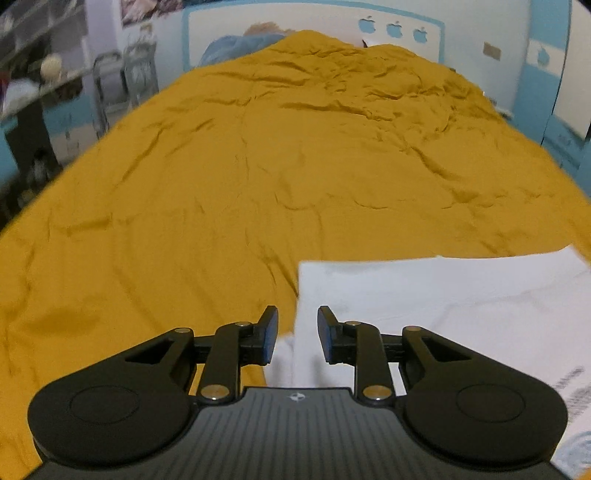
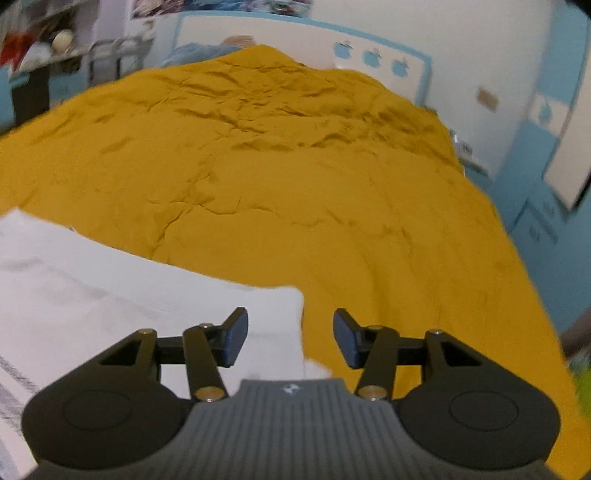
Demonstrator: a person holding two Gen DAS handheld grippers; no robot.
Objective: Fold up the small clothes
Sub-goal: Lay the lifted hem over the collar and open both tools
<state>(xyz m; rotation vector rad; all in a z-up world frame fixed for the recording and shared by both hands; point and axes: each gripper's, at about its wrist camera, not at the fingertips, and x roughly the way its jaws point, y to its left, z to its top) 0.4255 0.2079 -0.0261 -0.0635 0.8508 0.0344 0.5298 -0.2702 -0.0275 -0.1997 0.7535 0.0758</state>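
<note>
A white garment [image 1: 443, 295] lies flat on the mustard-yellow bed cover [image 1: 258, 166], with grey print near its lower right edge. In the left wrist view its left edge runs down between the fingers of my left gripper [image 1: 297, 325], which stands open just above it, pads clear of the cloth. In the right wrist view the same white garment [image 2: 110, 295] fills the lower left, and its right corner sits under my right gripper [image 2: 290, 332]. That gripper is open wider, and its pads do not press on the cloth.
The wrinkled bed cover [image 2: 295, 184] stretches back to a white headboard [image 1: 314, 33] with blue apple shapes. A blue pillow [image 1: 236, 44] lies at the head. Shelves and a metal rack [image 1: 122, 77] stand left of the bed, blue cabinets [image 2: 535, 192] to its right.
</note>
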